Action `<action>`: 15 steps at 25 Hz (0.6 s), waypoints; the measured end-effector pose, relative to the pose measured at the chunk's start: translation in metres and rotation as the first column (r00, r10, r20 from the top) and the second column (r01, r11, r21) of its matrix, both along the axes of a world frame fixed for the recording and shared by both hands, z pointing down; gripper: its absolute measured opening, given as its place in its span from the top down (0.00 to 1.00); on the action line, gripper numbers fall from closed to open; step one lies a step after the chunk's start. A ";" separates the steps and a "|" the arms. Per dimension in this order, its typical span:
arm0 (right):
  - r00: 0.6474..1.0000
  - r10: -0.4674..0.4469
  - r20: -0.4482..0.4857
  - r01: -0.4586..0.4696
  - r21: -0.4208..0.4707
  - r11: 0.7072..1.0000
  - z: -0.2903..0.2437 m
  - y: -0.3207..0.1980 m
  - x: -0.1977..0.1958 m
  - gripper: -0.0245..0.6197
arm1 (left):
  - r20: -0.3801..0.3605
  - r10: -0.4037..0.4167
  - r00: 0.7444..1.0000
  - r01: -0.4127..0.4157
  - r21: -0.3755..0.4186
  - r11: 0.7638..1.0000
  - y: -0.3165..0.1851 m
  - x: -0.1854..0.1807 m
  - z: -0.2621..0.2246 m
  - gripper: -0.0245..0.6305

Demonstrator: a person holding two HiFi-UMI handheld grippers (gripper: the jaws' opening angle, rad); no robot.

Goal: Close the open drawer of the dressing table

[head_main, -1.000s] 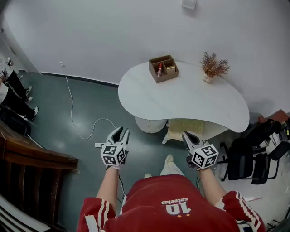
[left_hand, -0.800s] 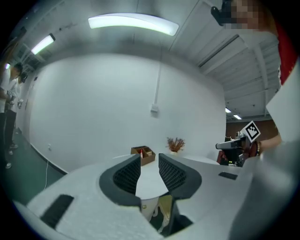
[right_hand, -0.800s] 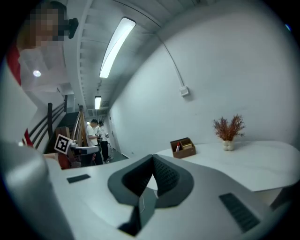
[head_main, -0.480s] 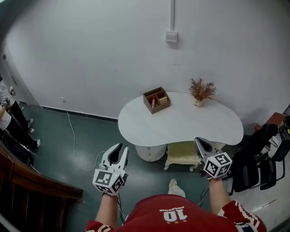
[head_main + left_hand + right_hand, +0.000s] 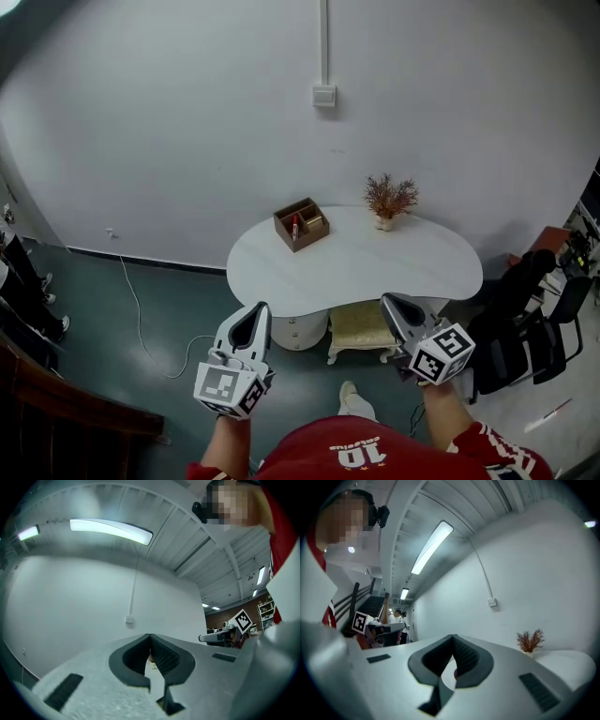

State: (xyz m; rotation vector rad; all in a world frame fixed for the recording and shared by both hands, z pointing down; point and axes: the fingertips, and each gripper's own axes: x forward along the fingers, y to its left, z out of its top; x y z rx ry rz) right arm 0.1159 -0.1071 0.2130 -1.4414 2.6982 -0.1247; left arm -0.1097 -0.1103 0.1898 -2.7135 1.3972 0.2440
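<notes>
Standing well back from the surface (image 5: pixel 356 267), you hold the left hand-held gripper (image 5: pixel 262 308) and right hand-held gripper (image 5: pixel 386 299) up, both clenched on nothing, likely ready to push. The drawer is somewhere under it, too small to pick out.

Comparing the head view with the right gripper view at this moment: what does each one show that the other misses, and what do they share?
Only the head view: the cream cushioned stool under the table, the black office chairs and the dark green floor.

Only the right gripper view: the long ceiling strip light, the dark staircase and people standing far back.

Both: the white kidney-shaped table top, the reddish dried plant in a small pot, the white wall switch, and the right gripper, fingers together.
</notes>
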 end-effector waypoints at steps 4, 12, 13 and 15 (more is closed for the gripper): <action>0.999 0.001 -0.033 -0.001 0.003 1.000 0.003 0.015 -0.006 0.95 | -0.014 0.030 0.999 -0.030 -0.015 0.999 0.012 0.009 0.008 0.97; 0.996 0.023 -0.086 -0.023 -0.003 1.000 0.011 0.032 -0.012 0.96 | -0.032 0.028 0.999 -0.030 -0.046 0.998 0.028 0.007 0.026 0.97; 0.996 0.024 -0.087 -0.025 -0.007 1.000 0.013 0.034 -0.012 0.96 | -0.034 0.023 0.999 -0.025 -0.046 0.999 0.030 0.005 0.028 0.97; 0.996 0.029 -0.080 -0.031 -0.014 0.999 0.016 0.036 -0.012 0.96 | -0.041 0.011 0.999 -0.013 -0.046 0.999 0.033 0.001 0.029 0.97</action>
